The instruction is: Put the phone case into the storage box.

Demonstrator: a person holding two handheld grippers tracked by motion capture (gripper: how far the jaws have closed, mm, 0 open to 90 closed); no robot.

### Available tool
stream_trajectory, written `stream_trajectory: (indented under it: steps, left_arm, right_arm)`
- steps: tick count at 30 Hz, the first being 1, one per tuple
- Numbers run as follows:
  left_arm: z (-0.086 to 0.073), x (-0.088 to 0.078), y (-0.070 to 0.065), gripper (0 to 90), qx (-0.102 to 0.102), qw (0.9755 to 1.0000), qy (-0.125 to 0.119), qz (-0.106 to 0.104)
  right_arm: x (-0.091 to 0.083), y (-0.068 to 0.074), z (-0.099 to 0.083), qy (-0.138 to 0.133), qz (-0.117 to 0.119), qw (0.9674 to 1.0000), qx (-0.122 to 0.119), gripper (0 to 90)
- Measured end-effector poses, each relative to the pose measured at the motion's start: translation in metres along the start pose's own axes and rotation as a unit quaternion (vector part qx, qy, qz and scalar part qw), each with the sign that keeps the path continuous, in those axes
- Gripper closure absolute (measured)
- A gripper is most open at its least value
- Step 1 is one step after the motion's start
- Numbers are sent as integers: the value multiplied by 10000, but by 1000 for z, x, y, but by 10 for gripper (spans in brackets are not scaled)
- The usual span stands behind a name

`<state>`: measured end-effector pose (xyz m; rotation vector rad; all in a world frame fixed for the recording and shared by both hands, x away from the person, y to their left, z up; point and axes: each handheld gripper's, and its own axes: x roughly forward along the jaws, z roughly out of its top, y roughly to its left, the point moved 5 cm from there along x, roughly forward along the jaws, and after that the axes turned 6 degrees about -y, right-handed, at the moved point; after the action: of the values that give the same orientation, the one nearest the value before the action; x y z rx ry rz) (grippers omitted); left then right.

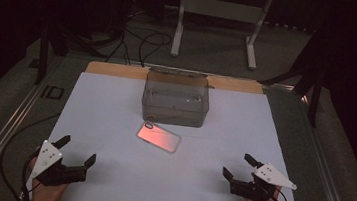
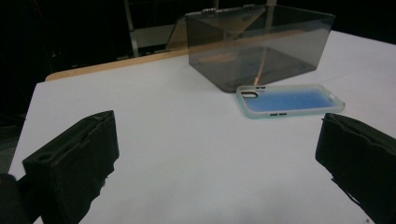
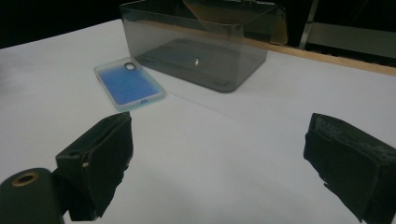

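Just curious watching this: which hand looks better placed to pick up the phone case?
Probably the left. The phone case lies slightly left of the table's middle, nearer the left gripper than the right gripper. Both are open and empty, so it's close.

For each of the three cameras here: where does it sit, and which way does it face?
High view: above the person's side, looking forward and down on the white table; hands hold the left claw and right claw.
Left gripper view: rides the left claw, jaws apart.
Right gripper view: rides the right claw, jaws apart.
Shared: phone case, beside the clear box.
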<state>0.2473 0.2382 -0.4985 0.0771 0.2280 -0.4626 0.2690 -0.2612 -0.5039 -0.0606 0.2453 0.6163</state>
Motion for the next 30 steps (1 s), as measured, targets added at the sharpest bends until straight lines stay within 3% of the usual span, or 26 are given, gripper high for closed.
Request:
stream_trajectory:
  steps: [16,30]
  left_arm:
    - [1,2,-1,5,-4,9999,106,89]
    - [13,7,-4,5,29,10000,-4,58]
  right_arm:
    - [1,0,-3,63,7,10000,-1,81]
    - [3,2,-4,72,43,10000,14,81]
